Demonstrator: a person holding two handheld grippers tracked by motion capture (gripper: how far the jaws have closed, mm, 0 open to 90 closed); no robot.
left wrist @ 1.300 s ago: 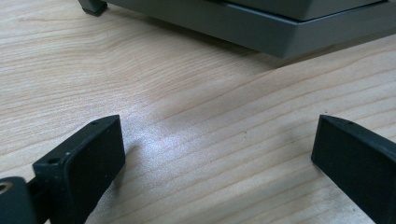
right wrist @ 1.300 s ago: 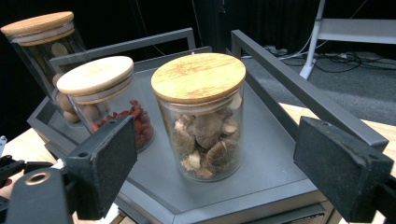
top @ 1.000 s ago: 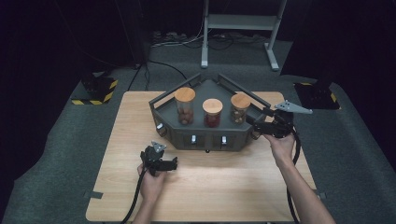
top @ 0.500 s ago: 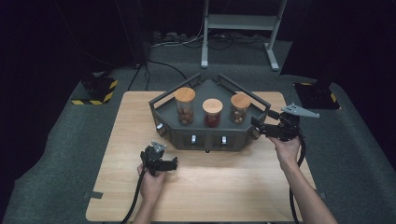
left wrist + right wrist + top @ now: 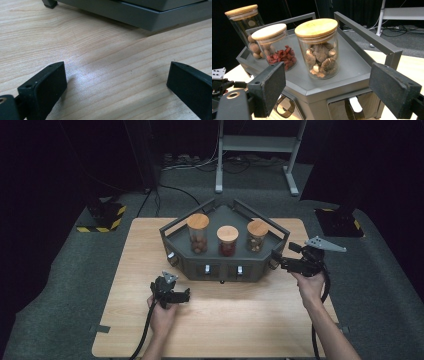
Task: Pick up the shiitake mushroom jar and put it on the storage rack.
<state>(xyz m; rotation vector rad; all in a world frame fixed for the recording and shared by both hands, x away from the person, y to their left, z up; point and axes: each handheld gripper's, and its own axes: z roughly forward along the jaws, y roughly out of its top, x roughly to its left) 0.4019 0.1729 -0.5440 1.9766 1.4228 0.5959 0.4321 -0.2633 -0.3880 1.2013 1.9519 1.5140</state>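
Pale wood grain marks the table (image 5: 250, 320), which stands on grey carpet in a dark room, with a white metal frame (image 5: 260, 150) and loose cables behind it. On the table sits the grey metal rack (image 5: 225, 262), holding three cork-lidded jars upright in a row. Over the last second the right gripper (image 5: 287, 264) has drawn back a little from the rack's right corner and dropped lower, its jaws wide apart and now framing the mushroom jar (image 5: 320, 50), the rightmost of the three; I judge it is lining up to grasp that jar. The left gripper (image 5: 172, 292) has stayed resting on the table just before the rack's front, jaws spread and holding nothing.
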